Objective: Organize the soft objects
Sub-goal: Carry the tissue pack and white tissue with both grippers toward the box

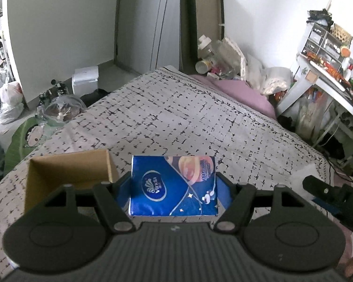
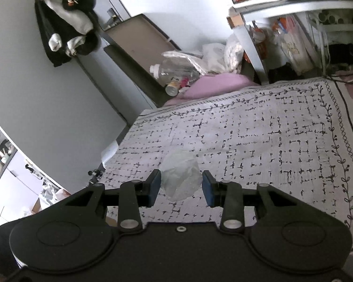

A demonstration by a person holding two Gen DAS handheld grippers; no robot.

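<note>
A blue tissue pack (image 1: 173, 185) with a white logo fills my left gripper (image 1: 173, 183), whose jaws are shut on its two sides above the patterned bedspread (image 1: 176, 117). An open cardboard box (image 1: 68, 176) stands just left of it on the bed. The tip of my right gripper (image 1: 317, 189) pokes in at the right edge of the left wrist view. In the right wrist view, my right gripper (image 2: 181, 184) is shut on a crumpled white tissue wad (image 2: 181, 178), held above the bedspread (image 2: 258, 141).
A purple pillow (image 1: 242, 91) and a heap of bottles and plastic bags (image 1: 223, 58) lie at the head of the bed. A cluttered white desk (image 1: 329, 75) stands to the right. Bags and a white box (image 1: 84, 80) sit on the floor at left.
</note>
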